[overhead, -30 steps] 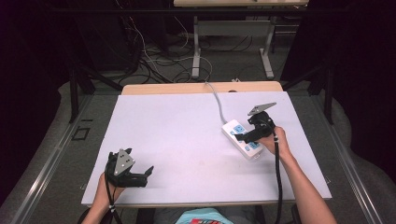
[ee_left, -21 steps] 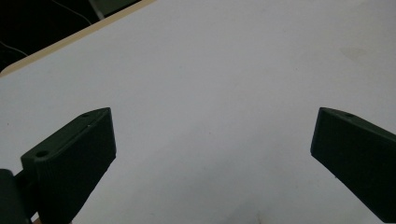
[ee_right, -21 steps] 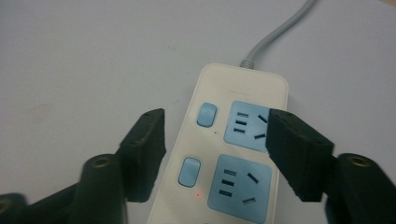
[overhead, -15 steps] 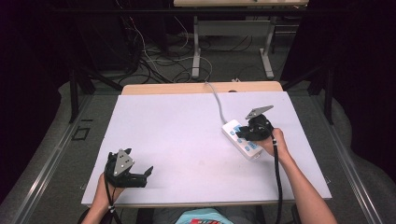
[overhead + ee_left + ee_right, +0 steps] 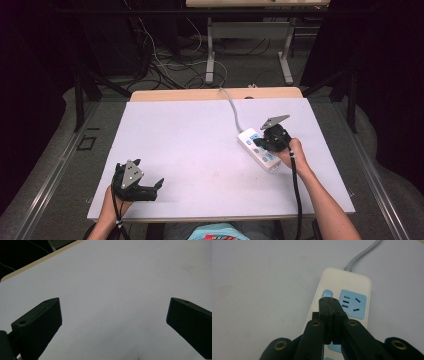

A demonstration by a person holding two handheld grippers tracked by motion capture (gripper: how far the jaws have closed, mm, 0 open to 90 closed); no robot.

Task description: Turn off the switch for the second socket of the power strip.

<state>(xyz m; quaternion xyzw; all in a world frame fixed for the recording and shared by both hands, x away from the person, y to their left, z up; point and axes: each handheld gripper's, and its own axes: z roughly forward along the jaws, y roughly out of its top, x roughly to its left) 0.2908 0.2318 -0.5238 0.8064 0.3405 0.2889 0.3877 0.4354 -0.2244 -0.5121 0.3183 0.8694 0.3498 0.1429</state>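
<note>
Surface (image 5: 200,150) first: left claw (image 5: 150,189) is sitting wide open and idle at the near-left edge. Over right, the power strip (image 5: 260,150) is lying flat, and the right claw (image 5: 329,306), jaws just snapped together with nothing between, is aiming at its blue switch (image 5: 327,293). I'd be pressing straight down, gently, so the strip isn't skidding.

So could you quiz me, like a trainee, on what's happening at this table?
1. True or false: the right gripper has its jaws closed together.
2. What do its tips point at? A) the grey cable B) a blue switch button C) bare table
3. What lies between the left gripper's jaws?

Key:
1. True; they have just been closing, with nothing between them.
2. B, the blue switch button on the white power strip.
3. Nothing; they stand wide open over the white table.
</note>
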